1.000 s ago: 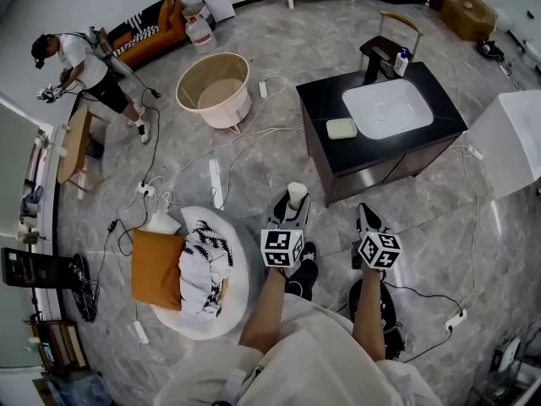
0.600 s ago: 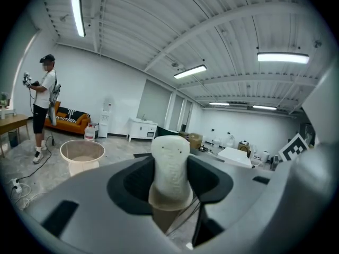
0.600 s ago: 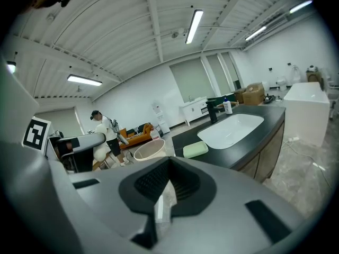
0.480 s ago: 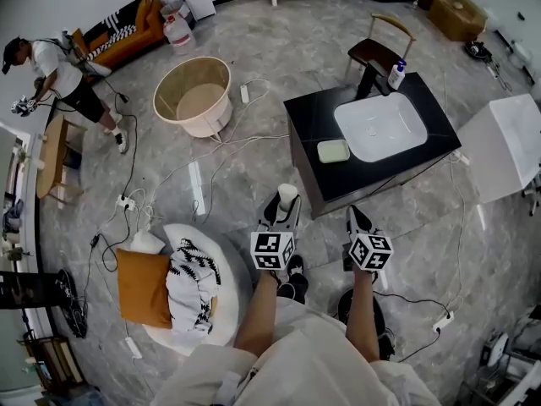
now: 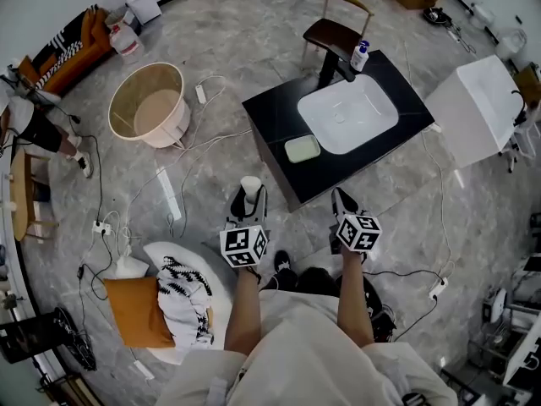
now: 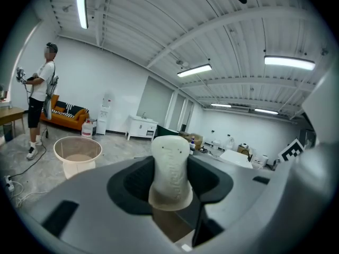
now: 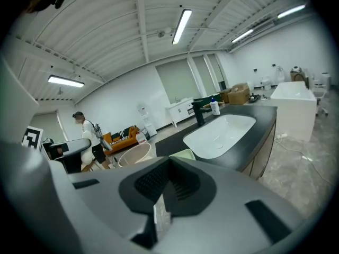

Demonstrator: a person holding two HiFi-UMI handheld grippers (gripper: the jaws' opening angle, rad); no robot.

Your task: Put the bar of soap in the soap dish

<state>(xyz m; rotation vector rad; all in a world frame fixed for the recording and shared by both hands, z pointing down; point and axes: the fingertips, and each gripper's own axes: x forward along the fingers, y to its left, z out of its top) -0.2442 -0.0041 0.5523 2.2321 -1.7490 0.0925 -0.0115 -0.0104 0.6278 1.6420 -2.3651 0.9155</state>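
I am looking down at a grey marble floor [image 5: 211, 49] strewn with white cables, and the biggest thing on it is the black surface [image 5: 270, 117] with a white sink [image 5: 347, 114] set into it. To the left of it, well apart, stands a round beige tub [image 5: 150, 104]. A wooden chair [image 5: 336, 32] sits just behind the surface on its far side. Both tools hang over the floor on my side of the surface, short of its near edge. My left tool [image 5: 248, 201] is clenched on the bar of soap [image 6: 170, 173], which stands upright between its jaws and sticks out past their tips. The soap is pale cream with lettering pressed into its face. My right tool [image 5: 341, 200] has its jaws brought together with nothing between them. The soap dish [image 5: 303, 148] is pale green and rests on the surface just to the left of the sink, near the front edge, with nothing in it. A small bottle [image 5: 361, 56] stands at the far corner beside the dark tap [image 5: 330, 68].
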